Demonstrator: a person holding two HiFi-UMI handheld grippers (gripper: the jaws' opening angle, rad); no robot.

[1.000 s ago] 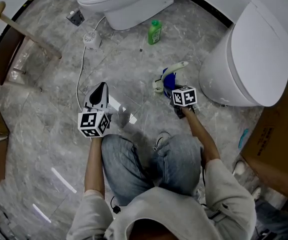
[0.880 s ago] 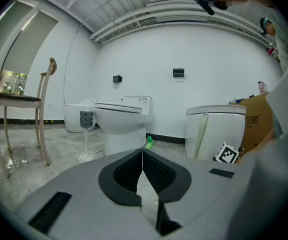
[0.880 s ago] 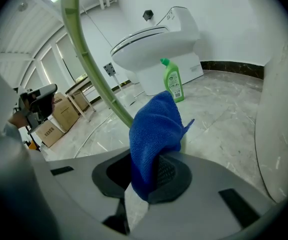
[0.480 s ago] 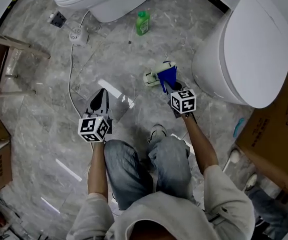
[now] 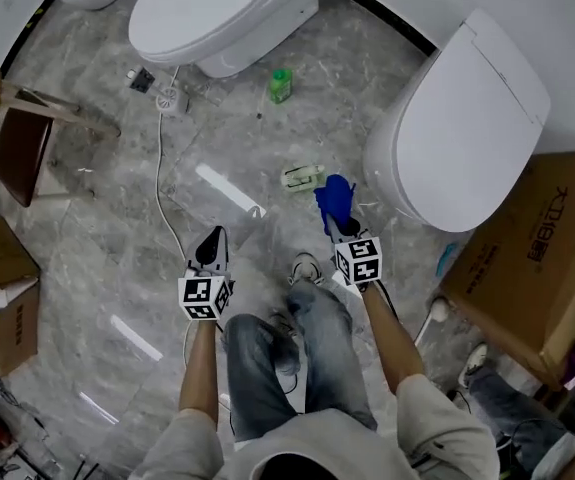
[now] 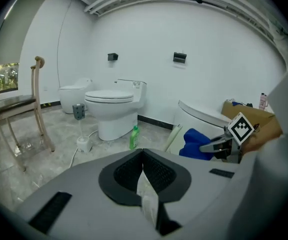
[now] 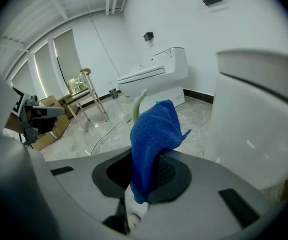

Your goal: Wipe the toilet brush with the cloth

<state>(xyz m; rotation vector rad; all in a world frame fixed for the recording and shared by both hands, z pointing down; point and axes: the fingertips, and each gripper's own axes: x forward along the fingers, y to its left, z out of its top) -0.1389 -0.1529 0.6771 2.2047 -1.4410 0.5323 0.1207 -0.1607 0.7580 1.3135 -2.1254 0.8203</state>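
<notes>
The toilet brush, pale white and green, is on the grey floor between the two toilets. Its handle rises just beyond the cloth in the right gripper view and shows as a pale stick in the left gripper view. My right gripper is shut on a blue cloth, which stands up out of the jaws, close to the brush's right. My left gripper is shut and holds nothing, well to the left of the brush.
A white toilet stands at the back and a larger one at the right. A green bottle, a cable with a socket block, a chair and cardboard boxes ring the floor.
The head view has risen and pulled back. The right gripper with the cloth has come away from the brush toward the person. The left gripper stays shut and has drawn back slightly.
</notes>
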